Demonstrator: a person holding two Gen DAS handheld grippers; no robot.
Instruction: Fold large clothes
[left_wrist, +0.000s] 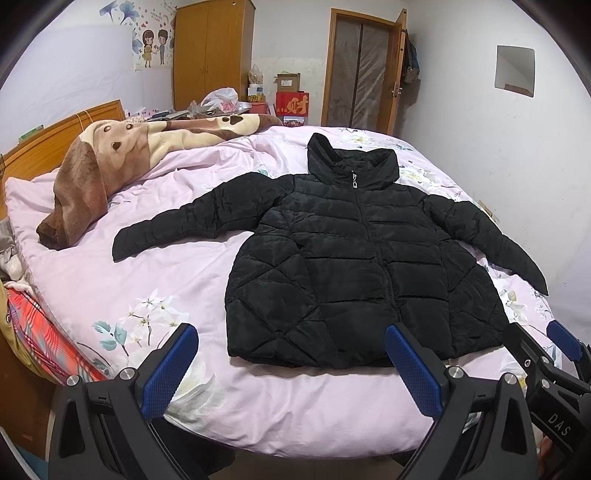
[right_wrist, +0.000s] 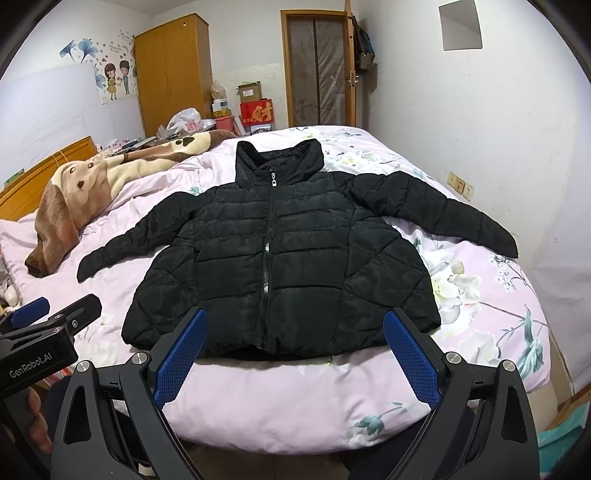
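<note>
Black jacket (left_wrist: 354, 266) flat on the bed (left_wrist: 122, 280); left gripper (right_wrist: 35, 314), marked "GenRobot.AI", and right gripper (right_wrist: 295, 354) both gape wide, empty.

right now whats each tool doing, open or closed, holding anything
Left tool: open, holding nothing, short of the black jacket.
Right tool: open, holding nothing, above the jacket's near hem.

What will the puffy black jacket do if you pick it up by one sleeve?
The black jacket will probably flop and dangle, since its spread sleeves lie limp on the bed. Its quilted padding suggests it is light for its bulk. The shiny fabric may slip between the fingers.
</note>
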